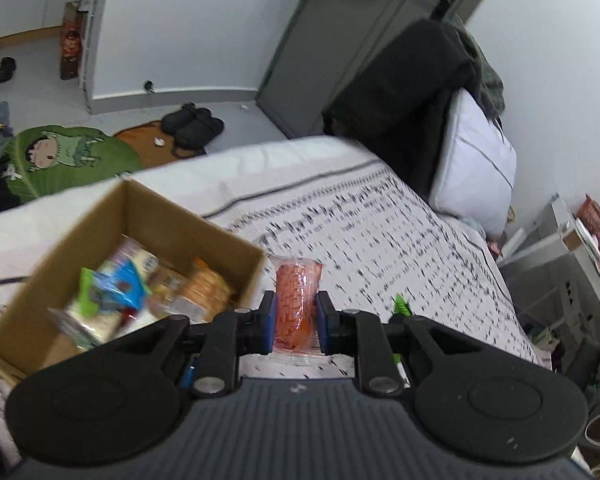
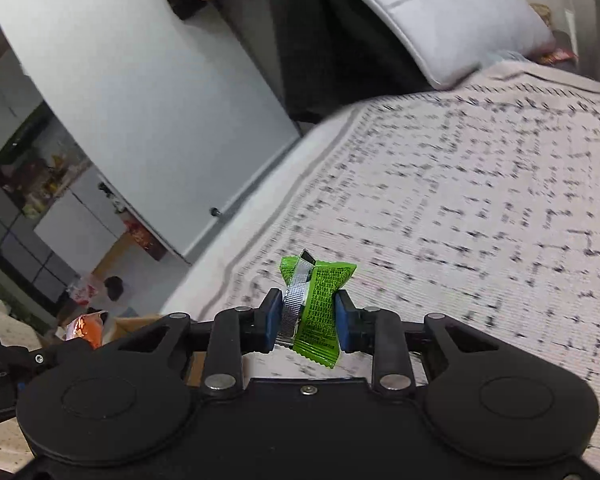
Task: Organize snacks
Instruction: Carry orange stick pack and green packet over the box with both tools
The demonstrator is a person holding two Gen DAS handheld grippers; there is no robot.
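Note:
My left gripper (image 1: 296, 320) is shut on an orange-red snack packet (image 1: 297, 304), held upright above the patterned bedspread (image 1: 400, 232), just right of a cardboard box (image 1: 204, 224). Several snack packs (image 1: 116, 292) lie inside the box. A green tip of another packet (image 1: 402, 305) shows past the left gripper's right finger. In the right wrist view my right gripper (image 2: 308, 320) is shut on a green snack packet (image 2: 318, 304) with a silver seam, lifted over the bedspread (image 2: 480, 200). The orange packet (image 2: 86, 328) and the box corner (image 2: 136, 324) appear at lower left.
A white pillow (image 1: 476, 164) and dark clothing (image 1: 412, 88) lie at the bed's head. On the floor are a green cartoon mat (image 1: 64, 156) and dark slippers (image 1: 192, 124). A grey door (image 1: 340, 32) stands beyond. Shelves with clutter (image 1: 572, 264) flank the bed's right.

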